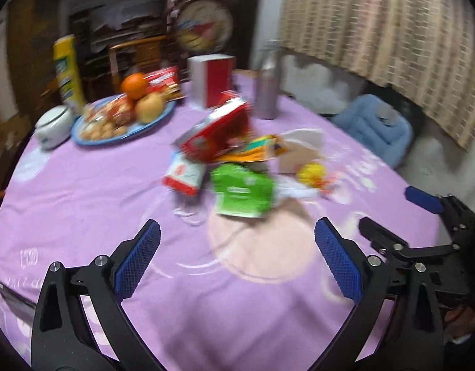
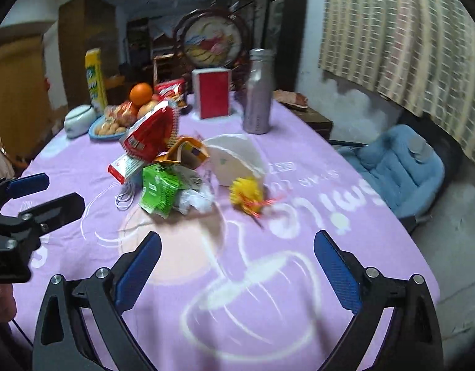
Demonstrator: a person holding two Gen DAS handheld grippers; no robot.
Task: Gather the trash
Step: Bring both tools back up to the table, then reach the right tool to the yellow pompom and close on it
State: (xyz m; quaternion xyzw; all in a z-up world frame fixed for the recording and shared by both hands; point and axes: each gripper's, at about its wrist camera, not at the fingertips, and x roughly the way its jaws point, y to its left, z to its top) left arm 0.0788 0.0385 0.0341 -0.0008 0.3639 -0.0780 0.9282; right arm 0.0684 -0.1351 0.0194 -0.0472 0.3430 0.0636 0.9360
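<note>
Trash piled mid-table, well ahead of both grippers; left & right jaws wide apart, empty.

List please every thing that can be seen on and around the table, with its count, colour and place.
tablecloth: one, lilac with white drawings, covers the table
trash pile: one heap of red, orange and green wrappers, table centre
green wrapper: one, front of the pile
crumpled paper: one, white, right of the green wrapper
yellow wrapper: one, with red strip, right of the pile
white paper box: one, behind the yellow wrapper
metal bottle: one, silver, upright, far side
red box: one, upright, left of the bottle
blue plate: one, holds fruit and snacks, far left
white pot: one, left of the plate
yellow canister: one, behind the plate
blue cushion: one, on a chair, right
left gripper: jaws open, empty
right gripper: jaws open, empty
</note>
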